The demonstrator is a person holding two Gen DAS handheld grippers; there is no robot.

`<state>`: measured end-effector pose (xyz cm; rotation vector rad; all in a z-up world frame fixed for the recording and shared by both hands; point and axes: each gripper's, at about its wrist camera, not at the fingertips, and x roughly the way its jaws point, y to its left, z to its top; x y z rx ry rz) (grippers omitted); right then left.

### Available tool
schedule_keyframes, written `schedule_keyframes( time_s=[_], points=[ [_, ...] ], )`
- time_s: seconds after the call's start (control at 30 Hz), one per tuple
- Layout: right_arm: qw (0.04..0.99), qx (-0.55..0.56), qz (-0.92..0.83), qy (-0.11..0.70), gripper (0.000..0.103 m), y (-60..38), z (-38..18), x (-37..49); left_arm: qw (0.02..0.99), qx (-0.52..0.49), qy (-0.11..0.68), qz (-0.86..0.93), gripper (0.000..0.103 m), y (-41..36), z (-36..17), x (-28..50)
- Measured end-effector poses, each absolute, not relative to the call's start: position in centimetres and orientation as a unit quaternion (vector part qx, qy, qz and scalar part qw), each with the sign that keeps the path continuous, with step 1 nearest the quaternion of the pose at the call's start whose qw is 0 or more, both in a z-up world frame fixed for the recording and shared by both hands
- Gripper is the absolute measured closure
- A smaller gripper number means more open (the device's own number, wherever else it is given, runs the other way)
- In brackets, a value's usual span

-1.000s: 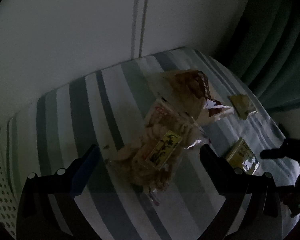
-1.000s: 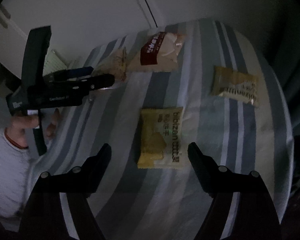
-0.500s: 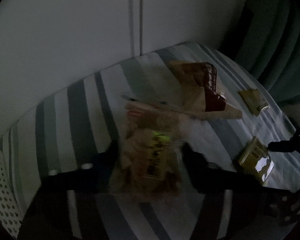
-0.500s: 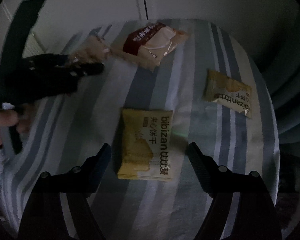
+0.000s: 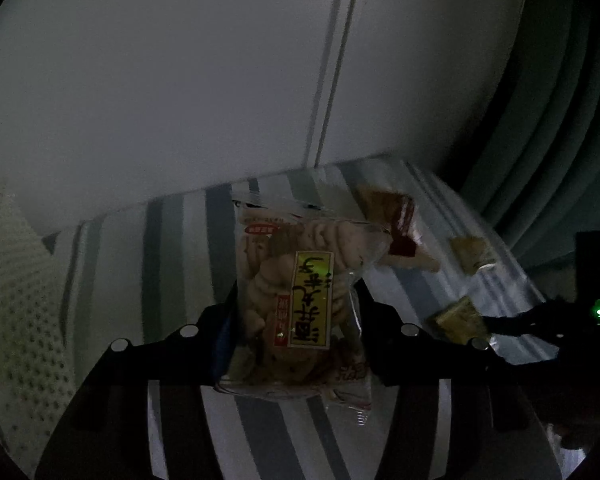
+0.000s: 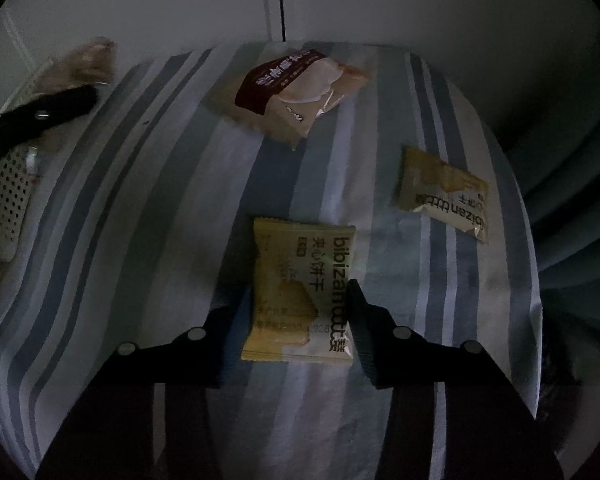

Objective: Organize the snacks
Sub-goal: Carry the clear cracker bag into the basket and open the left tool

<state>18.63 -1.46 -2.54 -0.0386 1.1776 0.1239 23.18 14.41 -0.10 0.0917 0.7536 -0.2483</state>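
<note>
The striped tablecloth (image 6: 172,208) fills most of my view, dim, running to a white wall at the back and a dark curtain on my right, and its rim drops away on both sides, so I count those as my edges. On my left stands a white perforated basket (image 6: 2,196), which I judge is where the snacks go. My left gripper (image 5: 294,328) is clamped on the clear bag of biscuits (image 5: 296,296), lifted clear of the cloth and hanging between the fingers; I take this as the carry step, and the next move calls for swinging it left over the basket wall before letting go. Past it lies the maroon-banded packet (image 6: 296,88), flat near the far edge. My right gripper (image 6: 296,312) straddles the nearer yellow bibizan packet (image 6: 300,292), a finger along each side, but I cannot tell whether they are pressing it yet; the packet lies flat on the cloth. The 2nd yellow packet (image 6: 444,196) sits apart, close to the right rim. Bare cloth between the packets leaves room to lift straight up.
</note>
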Motion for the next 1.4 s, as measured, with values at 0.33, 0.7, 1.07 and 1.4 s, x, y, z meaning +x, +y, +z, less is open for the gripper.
schedule_keyframes(
  time_s=[0.33, 0.7, 1.07, 1.4],
  points=[
    [0.840, 0.030, 0.080, 0.536, 0.057, -0.9, -1.0, 17.4, 0.949, -0.001, 0.305, -0.085, 0.049, 18.6, 4.6, 18.9],
    [0.853, 0.053, 0.115, 0.507, 0.057, 2.4, 2.3, 16.3, 0.964, -0.044, 0.263, 0.005, 0.049, 27.3, 7.1, 14.6],
    [0.858, 0.054, 0.171, 0.481, 0.057, 8.1, 5.7, 16.6, 0.966, -0.092, 0.219, 0.100, 0.002, 35.3, 8.9, 11.5],
    [0.857, 0.070, 0.241, 0.449, 0.057, 15.3, 9.5, 17.2, 0.964, -0.155, 0.180, 0.120, 0.002, 39.6, 10.1, 9.2]
  ],
)
